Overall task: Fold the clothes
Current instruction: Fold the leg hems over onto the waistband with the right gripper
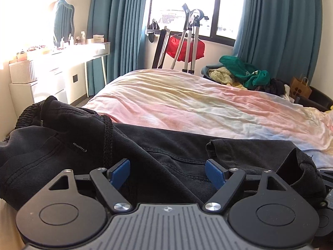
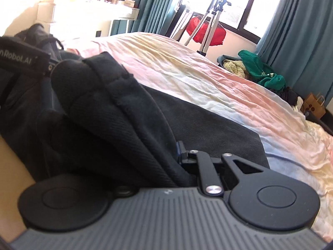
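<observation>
A black denim garment (image 1: pixel 166 145) lies across the near edge of the bed, next to a black hooded top (image 1: pixel 52 137) with a knit cord on the left. My left gripper (image 1: pixel 167 171) is open just above the denim, its blue pads (image 1: pixel 119 171) wide apart. In the right wrist view my right gripper (image 2: pixel 172 156) is shut on a thick fold of the black denim garment (image 2: pixel 116 108), which drapes over and hides its left finger. The left gripper's body (image 2: pixel 18 62) shows at the far left there.
The bed has a wrinkled pink, yellow and white cover (image 1: pixel 187 102). A pile of green and yellow clothes (image 1: pixel 243 73) lies at its far right corner. A white dresser (image 1: pixel 52 66), a tripod (image 1: pixel 191 41), teal curtains (image 1: pixel 281 31) and a paper bag (image 1: pixel 299 87) stand beyond.
</observation>
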A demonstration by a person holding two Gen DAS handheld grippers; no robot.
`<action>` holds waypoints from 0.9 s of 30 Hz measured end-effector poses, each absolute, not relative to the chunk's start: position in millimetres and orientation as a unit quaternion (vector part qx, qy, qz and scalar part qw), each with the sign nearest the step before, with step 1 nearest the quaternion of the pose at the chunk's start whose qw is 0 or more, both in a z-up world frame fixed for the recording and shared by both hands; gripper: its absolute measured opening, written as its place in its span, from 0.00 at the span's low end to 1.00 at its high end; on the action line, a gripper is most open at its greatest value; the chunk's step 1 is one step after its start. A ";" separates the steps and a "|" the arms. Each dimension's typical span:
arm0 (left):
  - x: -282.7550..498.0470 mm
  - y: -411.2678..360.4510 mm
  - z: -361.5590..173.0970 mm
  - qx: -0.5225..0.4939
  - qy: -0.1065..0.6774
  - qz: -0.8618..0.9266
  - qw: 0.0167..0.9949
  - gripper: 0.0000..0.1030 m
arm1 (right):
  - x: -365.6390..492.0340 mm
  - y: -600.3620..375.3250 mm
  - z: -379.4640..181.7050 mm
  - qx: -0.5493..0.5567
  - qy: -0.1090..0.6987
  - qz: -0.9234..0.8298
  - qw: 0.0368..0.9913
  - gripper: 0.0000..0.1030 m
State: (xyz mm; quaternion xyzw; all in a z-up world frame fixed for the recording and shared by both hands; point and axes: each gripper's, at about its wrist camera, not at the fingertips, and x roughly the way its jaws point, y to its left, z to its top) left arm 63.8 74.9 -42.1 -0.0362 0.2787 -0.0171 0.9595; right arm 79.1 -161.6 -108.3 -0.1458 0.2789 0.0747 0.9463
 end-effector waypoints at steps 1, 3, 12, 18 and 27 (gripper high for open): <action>63.7 76.7 -40.8 -0.042 0.277 -0.018 0.960 0.79 | 80.2 -163.8 -105.3 -0.122 0.284 0.074 0.948 0.14; 63.2 80.2 -39.1 -0.054 0.275 -0.021 0.960 0.79 | 84.5 -159.9 -117.2 -0.099 0.303 0.069 0.945 0.15; 61.7 85.3 -39.1 -0.072 0.278 -0.026 0.958 0.79 | 81.5 -156.2 -122.5 -0.061 0.320 0.081 0.942 0.46; 57.9 87.8 -38.4 -0.083 0.271 -0.034 0.959 0.79 | 61.0 -149.0 -100.2 0.014 0.343 0.191 0.920 1.00; 61.3 92.7 -42.5 -0.097 0.275 -0.033 0.956 0.79 | 41.9 -190.0 -52.9 0.106 0.280 0.189 0.935 1.00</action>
